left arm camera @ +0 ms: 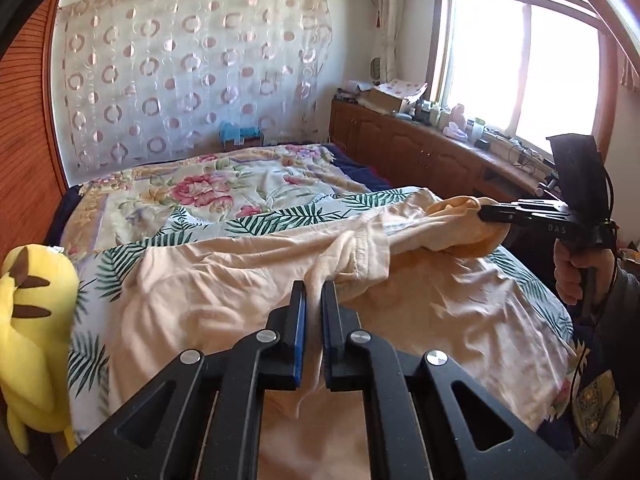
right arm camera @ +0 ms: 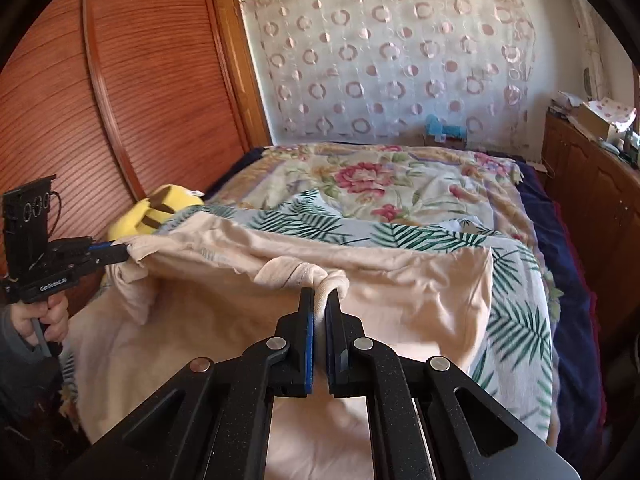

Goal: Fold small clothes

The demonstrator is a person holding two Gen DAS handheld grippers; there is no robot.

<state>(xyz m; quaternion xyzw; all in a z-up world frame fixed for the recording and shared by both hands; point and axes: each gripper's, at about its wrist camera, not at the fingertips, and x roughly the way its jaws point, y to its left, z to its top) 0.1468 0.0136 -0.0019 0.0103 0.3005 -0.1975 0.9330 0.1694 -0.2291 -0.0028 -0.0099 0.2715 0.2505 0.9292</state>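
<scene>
A pale peach garment (left arm camera: 248, 280) lies spread over the bed, with one edge lifted. My left gripper (left arm camera: 314, 286) is shut on a fold of that edge; it also shows at the left of the right wrist view (right arm camera: 120, 254). My right gripper (right arm camera: 321, 294) is shut on another bunched part of the same edge, and it shows in the left wrist view (left arm camera: 486, 213) at the right, held by a hand. The garment (right arm camera: 400, 296) hangs stretched between the two grippers, above the bed.
The bed carries a palm-leaf sheet (right arm camera: 516, 320) and a floral quilt (right arm camera: 380, 184). A yellow plush toy (left arm camera: 36, 312) sits at the bed's left edge by a wooden wardrobe (right arm camera: 120, 92). A wooden cabinet (left arm camera: 420, 152) with clutter runs under the window on the right.
</scene>
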